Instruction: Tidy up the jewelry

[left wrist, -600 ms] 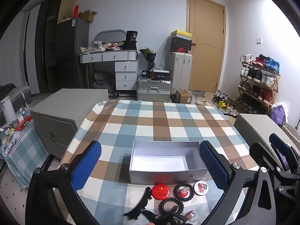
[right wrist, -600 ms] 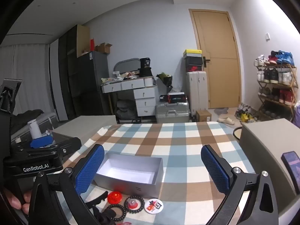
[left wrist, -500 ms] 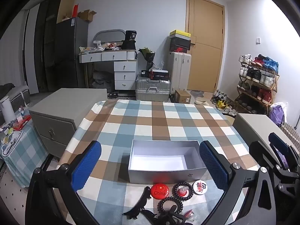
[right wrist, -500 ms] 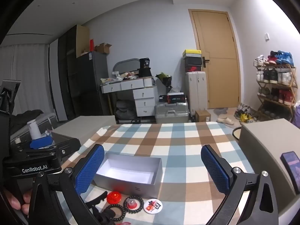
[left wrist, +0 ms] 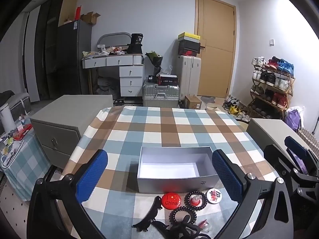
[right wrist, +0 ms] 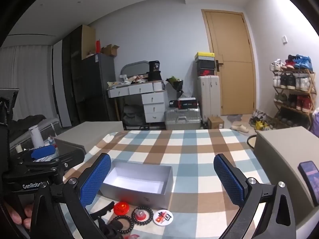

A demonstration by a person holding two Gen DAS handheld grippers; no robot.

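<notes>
We're hovering both grippers, left gripper point(left wrist: 159, 176) and right gripper point(right wrist: 162, 177), jaws spread wide and empty; the jewelry pile point(left wrist: 184, 209) is lying nearest our left, just before the open gray box point(left wrist: 175, 167).

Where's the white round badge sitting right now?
The white badge lies on the checked tablecloth just in front of the grey box's near right corner, right of the bead bracelet ringing a red piece; low centre in both wrist views.
</notes>
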